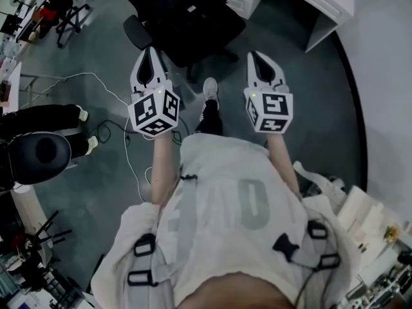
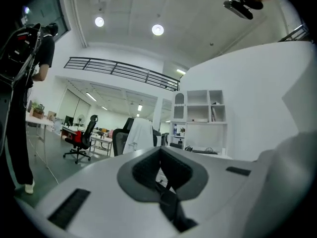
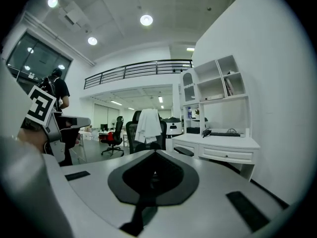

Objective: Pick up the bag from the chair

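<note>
A black office chair (image 1: 187, 18) stands just ahead of me in the head view, with a dark bulky mass on its seat; I cannot tell a bag apart from the chair there. A white garment hangs over the backrest of that chair (image 3: 147, 125) in the right gripper view, and over the chair (image 2: 138, 133) in the left gripper view. My left gripper (image 1: 151, 51) and right gripper (image 1: 259, 56) are held side by side in the air, short of the chair. Both have their jaws together with nothing between them, as at the left gripper (image 2: 161, 151) and the right gripper (image 3: 154, 153).
A white desk with drawers (image 3: 218, 148) and a white shelf unit (image 3: 213, 90) stand to the right of the chair. A person with a backpack (image 2: 25, 58) stands at the left. A thin cable (image 1: 122, 140) trails over the grey floor. A red-and-black chair (image 2: 79, 140) stands farther off.
</note>
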`<state>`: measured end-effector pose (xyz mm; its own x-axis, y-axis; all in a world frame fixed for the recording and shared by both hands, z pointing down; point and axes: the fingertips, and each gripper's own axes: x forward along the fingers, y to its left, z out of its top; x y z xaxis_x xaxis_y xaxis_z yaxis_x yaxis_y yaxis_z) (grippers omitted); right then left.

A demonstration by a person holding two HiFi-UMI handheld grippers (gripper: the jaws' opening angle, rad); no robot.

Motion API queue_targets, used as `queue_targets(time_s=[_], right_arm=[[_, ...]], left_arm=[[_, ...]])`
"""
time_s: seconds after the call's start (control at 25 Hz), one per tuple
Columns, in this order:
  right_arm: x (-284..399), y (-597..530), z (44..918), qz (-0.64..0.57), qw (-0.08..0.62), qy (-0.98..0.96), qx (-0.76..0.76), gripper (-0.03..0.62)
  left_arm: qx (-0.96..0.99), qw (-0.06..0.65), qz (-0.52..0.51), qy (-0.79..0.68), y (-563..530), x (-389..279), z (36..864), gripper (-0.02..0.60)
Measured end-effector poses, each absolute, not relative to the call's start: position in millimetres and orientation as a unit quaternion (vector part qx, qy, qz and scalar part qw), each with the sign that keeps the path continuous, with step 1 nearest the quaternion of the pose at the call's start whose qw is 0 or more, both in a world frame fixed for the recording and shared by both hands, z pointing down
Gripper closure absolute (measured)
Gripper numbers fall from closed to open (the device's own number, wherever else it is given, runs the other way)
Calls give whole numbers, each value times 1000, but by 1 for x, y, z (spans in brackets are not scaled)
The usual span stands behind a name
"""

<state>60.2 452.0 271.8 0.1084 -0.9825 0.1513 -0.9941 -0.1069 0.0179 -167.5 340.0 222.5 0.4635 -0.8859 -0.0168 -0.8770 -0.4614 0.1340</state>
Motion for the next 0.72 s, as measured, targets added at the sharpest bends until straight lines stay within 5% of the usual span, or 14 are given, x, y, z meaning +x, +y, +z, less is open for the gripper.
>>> queue_targets(time_s=[0.72], right_arm=[[101,222,288,103,125,-687,708,588]], left_arm=[[834,73,30,-546,129,-125,259,575]])
